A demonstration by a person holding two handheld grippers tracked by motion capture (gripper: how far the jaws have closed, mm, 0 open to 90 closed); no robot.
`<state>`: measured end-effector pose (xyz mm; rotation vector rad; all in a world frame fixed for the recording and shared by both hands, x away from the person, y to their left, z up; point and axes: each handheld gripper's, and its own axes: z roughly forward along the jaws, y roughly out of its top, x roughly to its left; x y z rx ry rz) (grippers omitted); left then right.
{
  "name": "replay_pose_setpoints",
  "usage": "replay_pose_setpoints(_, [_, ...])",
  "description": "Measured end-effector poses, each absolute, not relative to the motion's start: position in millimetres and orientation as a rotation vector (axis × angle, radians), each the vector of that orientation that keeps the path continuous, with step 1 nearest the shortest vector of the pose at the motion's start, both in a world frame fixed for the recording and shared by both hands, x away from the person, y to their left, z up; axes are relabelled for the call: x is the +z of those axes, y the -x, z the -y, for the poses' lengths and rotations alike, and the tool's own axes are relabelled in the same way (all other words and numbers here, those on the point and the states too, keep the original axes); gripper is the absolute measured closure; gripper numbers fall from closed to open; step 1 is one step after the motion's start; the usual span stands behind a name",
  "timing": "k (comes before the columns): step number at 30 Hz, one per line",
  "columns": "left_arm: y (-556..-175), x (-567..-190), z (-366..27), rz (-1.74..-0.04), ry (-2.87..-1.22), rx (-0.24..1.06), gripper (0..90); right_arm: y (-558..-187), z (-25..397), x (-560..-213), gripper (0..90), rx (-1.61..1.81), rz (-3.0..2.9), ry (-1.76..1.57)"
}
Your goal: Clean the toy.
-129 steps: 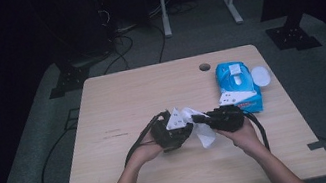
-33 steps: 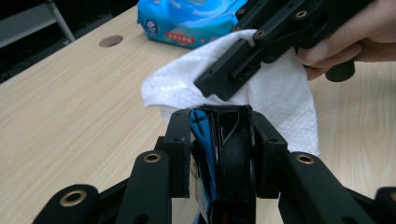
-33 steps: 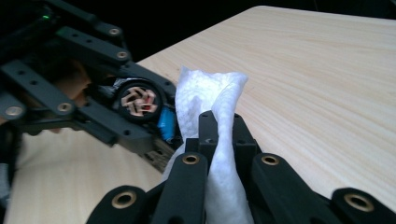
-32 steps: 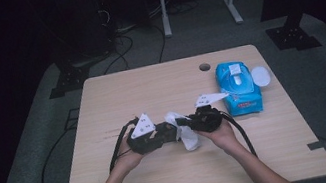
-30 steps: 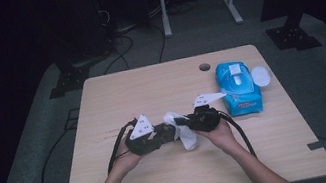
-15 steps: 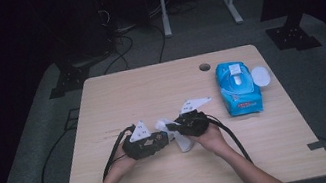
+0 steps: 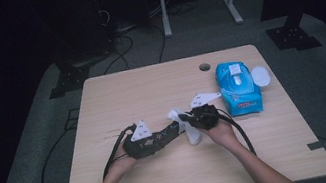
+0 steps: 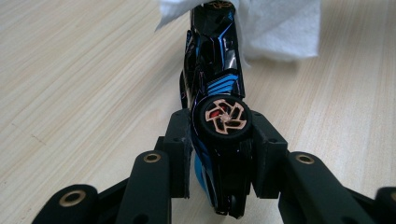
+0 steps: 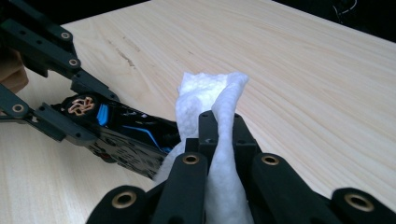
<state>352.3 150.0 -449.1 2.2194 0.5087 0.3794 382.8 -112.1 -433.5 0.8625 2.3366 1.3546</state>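
Observation:
A black toy car [image 8: 215,88] with blue stripes and copper wheels lies on its side between the jaws of my left gripper [image 8: 223,144], which is shut on its rear end. The same car [image 9: 126,133] reaches toward my right gripper [image 9: 220,135], which is shut on a white wipe [image 9: 210,98]. The wipe [image 8: 280,28] drapes over the car's far end. In the high view my left gripper [image 7: 174,130] and right gripper [image 7: 187,117] meet near the table's middle, with the wipe [image 7: 186,127] hanging between them.
A blue pack of wipes [image 7: 237,87] with its white lid [image 7: 260,76] flipped open lies at the right of the wooden table [image 7: 150,88]. A cable hole [image 7: 204,67] sits near the back edge. Cables trail from both grippers.
Both grippers have drifted left and toward the person with the car and the wipe. The wipe has stayed against the car's far end.

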Motion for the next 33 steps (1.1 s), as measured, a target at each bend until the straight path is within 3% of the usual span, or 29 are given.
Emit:
replay_pose_setpoints(6, [-358, -447, -137, -0.498, -2.266, 0.367, 55.0, -380, 112, -435, 86.3, 1.363, -2.335, -0.858])
replay_pose_setpoints(12, [-371, -448, -126, -0.529, -2.301, 0.339, 51.6, -376, 99, -435, 86.3, 1.418, -2.368, -0.830])
replay_pose_setpoints(18, [-374, -451, -127, -0.536, -2.309, 0.352, 57.1, -373, 89, -437, 86.3, 1.460, -2.406, -0.773])
replay_pose_setpoints(28, [-375, -448, -136, -0.512, -2.339, 0.333, 56.6, -380, 128, -438, 86.2, 1.425, -2.337, -0.902])
replay_pose_setpoints(31, [-377, -444, -128, -0.525, -2.355, 0.347, 44.7, -379, 130, -438, 86.2, 1.429, -2.336, -0.893])
replay_pose_setpoints(33, [-378, -442, -121, -0.509, -2.371, 0.361, 42.8, -378, 130, -437, 86.3, 1.436, -2.334, -0.891])
